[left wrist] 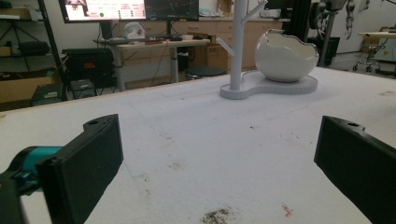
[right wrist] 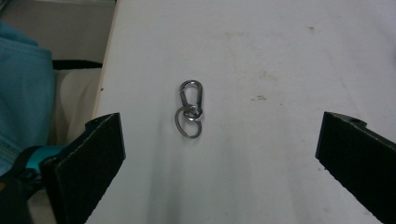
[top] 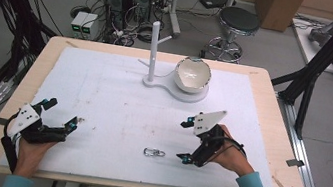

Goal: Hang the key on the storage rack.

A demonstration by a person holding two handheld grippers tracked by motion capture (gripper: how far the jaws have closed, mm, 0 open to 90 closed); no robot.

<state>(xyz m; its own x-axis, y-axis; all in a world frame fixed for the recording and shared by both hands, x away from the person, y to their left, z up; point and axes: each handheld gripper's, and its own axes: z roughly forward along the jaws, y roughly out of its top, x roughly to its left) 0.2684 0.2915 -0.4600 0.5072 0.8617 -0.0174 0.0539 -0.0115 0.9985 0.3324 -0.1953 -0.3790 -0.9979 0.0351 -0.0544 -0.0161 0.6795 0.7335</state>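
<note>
Wooden counter (top: 271,120) with a white foam sheet (top: 103,93) covering most of its top; the wood shows as a border along all four edges. White stand (top: 175,89) with an upright branched post (top: 153,46), set near the middle of the far edge of the counter; its flat base also carries a white egg-shaped ceramic bowl (top: 192,75) with a jagged rim, which sits just beside the post on the side toward the right edge. In the left gripper view the same stand (left wrist: 268,86) and bowl (left wrist: 285,56) lie well ahead of the jaws.

Left tool (top: 62,115), held in the person's left hand (top: 31,150) near the near-left corner of the counter: jaws spread wide, nothing between them, pointing across the sheet toward the far right. Right tool (top: 187,140), held in the person's right hand (top: 230,157) toward the near-right part of the counter: jaws likewise spread wide and empty, directed toward the near edge and the left.

Small silver metal carabiner clip with an attached key ring (top: 154,153), lying flat on the sheet close to the middle of the near edge, just beside the lower jaw of the right tool and apart from it. In the right gripper view the clip (right wrist: 190,114) lies between the lines of the two jaws, ahead of them, untouched.
</note>
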